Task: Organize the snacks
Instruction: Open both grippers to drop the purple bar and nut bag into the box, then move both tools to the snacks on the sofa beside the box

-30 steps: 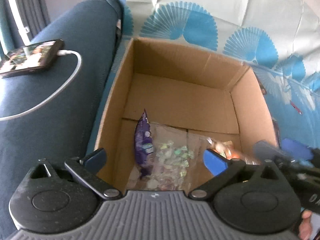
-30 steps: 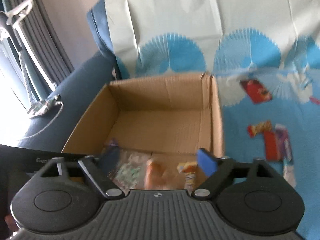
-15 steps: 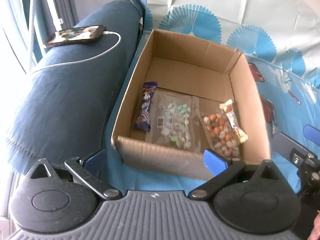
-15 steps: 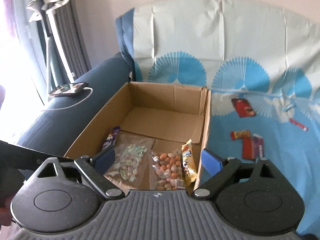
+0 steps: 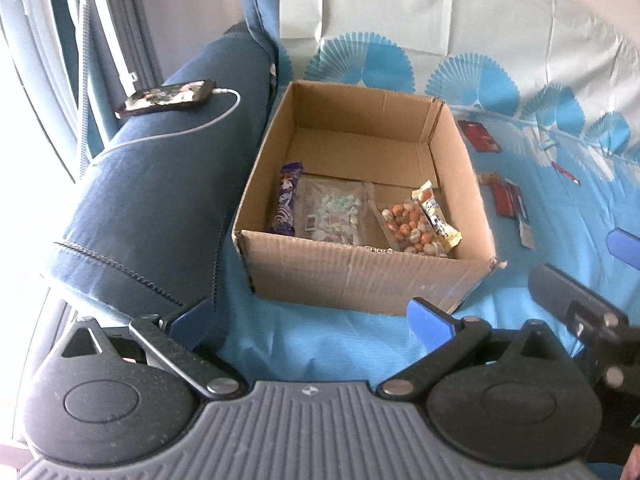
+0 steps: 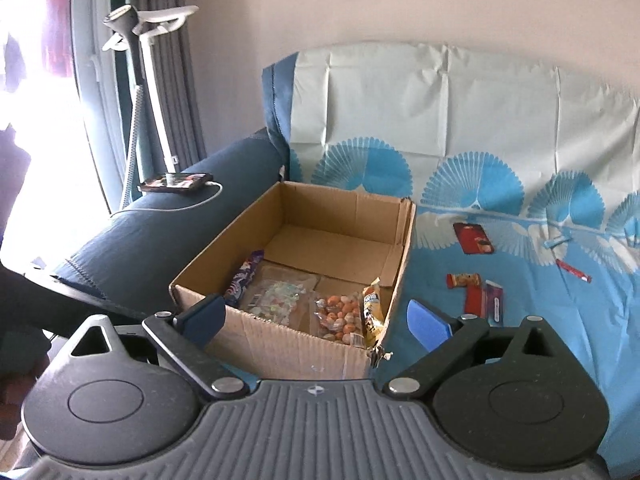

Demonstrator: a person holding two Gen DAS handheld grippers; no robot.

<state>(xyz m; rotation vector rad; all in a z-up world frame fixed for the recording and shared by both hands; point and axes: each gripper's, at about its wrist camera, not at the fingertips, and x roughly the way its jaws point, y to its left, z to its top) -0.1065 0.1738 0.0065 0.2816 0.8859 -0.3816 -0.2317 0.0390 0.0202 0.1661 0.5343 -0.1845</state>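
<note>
Snacks: four packets lie in a row along the near end of the cardboard box [image 5: 360, 276], which stands on the blue fan-print cover [image 6: 480, 184] of a sofa, tight against the dark blue armrest [image 5: 152, 208].

Nearest the cameras: left gripper [image 5: 310, 318], fingers spread wide, nothing between them, hovering short of the box's near wall. Right gripper [image 6: 316, 318], fingers likewise spread and empty, near wall of the box showing between them; its blue pads appear at the right edge of the left wrist view.

Box contents, left to right: purple bar [image 5: 286, 204] along the left wall; clear bag of pale wrapped candies [image 5: 334, 214] touching it; clear bag of orange-brown balls [image 5: 408, 226]; yellow-and-white bar [image 5: 436, 214] leaning over that bag's right edge. Far half of the box floor bare.

On the cover right of the box, apart from it: small orange-red packet [image 6: 463, 280], red and purple packets [image 6: 484, 300] side by side, thin red stick [image 6: 573, 271], and farther back a red card-like packet [image 6: 474, 238].

Far left, on the armrest: phone [image 5: 168, 96] with white cable [image 5: 208, 124] attached.
</note>
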